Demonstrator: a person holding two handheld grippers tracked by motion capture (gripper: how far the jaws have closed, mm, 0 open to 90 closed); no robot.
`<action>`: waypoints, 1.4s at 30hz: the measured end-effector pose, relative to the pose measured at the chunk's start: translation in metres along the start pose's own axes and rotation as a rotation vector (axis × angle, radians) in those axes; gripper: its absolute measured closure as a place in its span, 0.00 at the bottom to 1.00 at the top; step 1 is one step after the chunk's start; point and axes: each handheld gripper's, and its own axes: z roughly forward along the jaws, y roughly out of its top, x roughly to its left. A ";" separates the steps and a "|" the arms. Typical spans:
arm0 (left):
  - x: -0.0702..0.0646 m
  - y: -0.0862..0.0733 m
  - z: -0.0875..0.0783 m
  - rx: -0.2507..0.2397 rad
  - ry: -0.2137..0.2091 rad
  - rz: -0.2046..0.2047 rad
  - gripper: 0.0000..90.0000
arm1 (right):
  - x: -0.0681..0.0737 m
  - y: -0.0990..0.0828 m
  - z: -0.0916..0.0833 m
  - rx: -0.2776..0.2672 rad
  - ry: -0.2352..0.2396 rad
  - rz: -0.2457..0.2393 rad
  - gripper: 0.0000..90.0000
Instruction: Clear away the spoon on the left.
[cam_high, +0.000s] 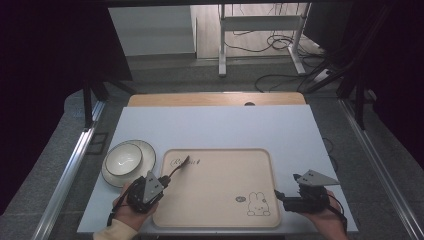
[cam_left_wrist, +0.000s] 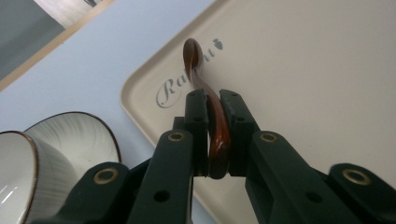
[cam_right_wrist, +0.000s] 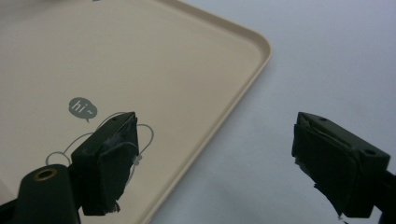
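Pale blue tabletop (cam_high: 215, 127) fills most of what I can see from here, with dark floor and cables behind it. Start at the left gripper (cam_left_wrist: 212, 135): its black jaws are pinched tight on the handle of a brown spoon (cam_left_wrist: 205, 93), which pokes forward with its bowl end hovering over, or maybe just touching, the printed lettering at the near-left corner of the beige tray (cam_high: 250, 167); I can't tell which. Out to the left of that hand sits a white bowl (cam_high: 122, 159) on a plate (cam_high: 148, 150), just beside the tray's edge. Over on the other side, the right gripper (cam_right_wrist: 215, 154) has its jaws spread wide with nothing between them, straddling the tray's right rim, one jaw over the rabbit drawing (cam_high: 258, 205), the other over bare table.

To me the spoon looks mid-carry, about to be set down. Next it wants lowering flat onto the tray, then a gentle release so it doesn't roll or skid.
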 end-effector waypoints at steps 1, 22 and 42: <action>-0.001 0.000 0.001 0.005 -0.003 0.007 0.92 | 0.000 0.000 0.000 0.000 0.000 0.000 0.17; -0.008 -0.003 0.010 0.087 -0.100 0.018 0.81 | 0.000 0.000 0.000 0.007 0.002 -0.002 0.16; -0.005 -0.003 0.009 0.071 -0.163 -0.079 0.35 | 0.000 -0.001 0.001 0.008 0.002 -0.003 0.16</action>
